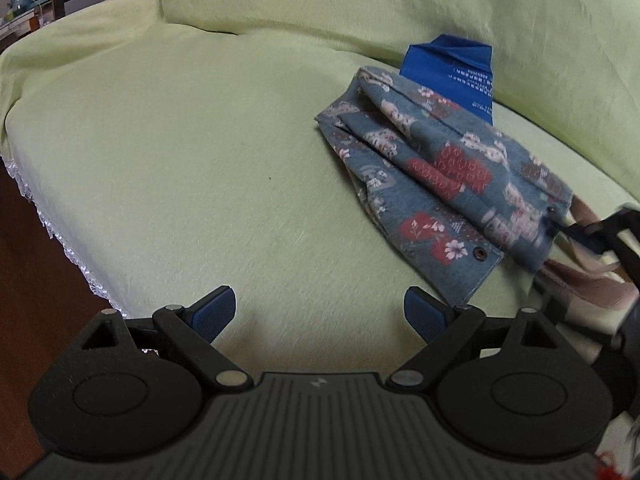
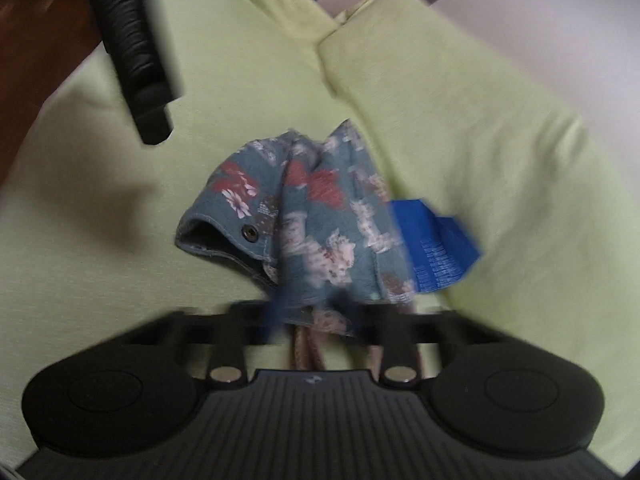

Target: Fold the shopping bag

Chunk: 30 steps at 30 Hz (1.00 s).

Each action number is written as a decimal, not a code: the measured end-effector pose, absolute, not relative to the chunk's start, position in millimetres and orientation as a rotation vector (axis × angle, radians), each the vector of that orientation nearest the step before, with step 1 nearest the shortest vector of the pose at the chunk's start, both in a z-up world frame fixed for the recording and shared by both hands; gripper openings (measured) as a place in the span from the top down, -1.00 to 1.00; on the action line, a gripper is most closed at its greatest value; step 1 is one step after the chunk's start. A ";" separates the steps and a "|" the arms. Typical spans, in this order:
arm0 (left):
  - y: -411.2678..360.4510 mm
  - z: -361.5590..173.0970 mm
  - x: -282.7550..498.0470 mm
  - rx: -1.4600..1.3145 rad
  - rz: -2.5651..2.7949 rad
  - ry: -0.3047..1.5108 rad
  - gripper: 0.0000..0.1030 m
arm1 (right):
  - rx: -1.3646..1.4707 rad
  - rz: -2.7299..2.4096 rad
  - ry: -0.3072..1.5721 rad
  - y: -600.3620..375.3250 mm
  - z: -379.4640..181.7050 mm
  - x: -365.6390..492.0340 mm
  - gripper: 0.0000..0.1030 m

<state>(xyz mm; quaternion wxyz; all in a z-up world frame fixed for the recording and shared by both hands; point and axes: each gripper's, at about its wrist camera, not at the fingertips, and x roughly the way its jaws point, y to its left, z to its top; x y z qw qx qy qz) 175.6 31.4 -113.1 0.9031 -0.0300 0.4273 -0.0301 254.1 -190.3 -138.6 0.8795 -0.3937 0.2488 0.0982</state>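
Pale-green covered sofa seat (image 1: 180,160) is carrying my blue floral fabric shopping bag (image 1: 440,168), bunched, approx half folded; flattening left. L gripper (image 1: 318,316) is hanging wide, empty; R gripper (image 2: 316,320) is pinching bag's handle end.

Motion blur smears the right tongs (image 2: 316,316) where they meet the floral bag (image 2: 320,216) — the blue sheet's (image 2: 436,240) small print stays unreadable
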 end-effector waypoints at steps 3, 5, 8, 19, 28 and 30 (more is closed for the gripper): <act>23.6 -114.8 181.9 -0.068 -0.077 0.882 -0.79 | -0.469 0.188 0.509 -226.4 -88.6 263.9 0.76; 19.0 -115.4 189.9 -0.120 -0.092 0.885 -0.79 | -0.313 0.120 0.487 -250.2 -65.4 272.7 0.76; 12.4 -121.9 208.2 -0.249 -0.125 0.907 -0.79 | -0.189 0.050 0.490 -276.5 -55.8 291.9 0.69; -9.1 -133.0 235.5 -0.380 -0.159 0.852 0.75 | -0.107 -0.024 0.540 -305.3 -74.1 347.2 0.81; -52.4 -60.9 174.4 -0.035 -0.239 0.577 0.86 | 0.167 -0.259 0.290 -349.7 7.4 221.4 0.85; -70.9 -53.0 157.4 0.000 -0.328 0.561 0.59 | 0.305 -0.390 0.282 -376.1 9.4 165.7 0.77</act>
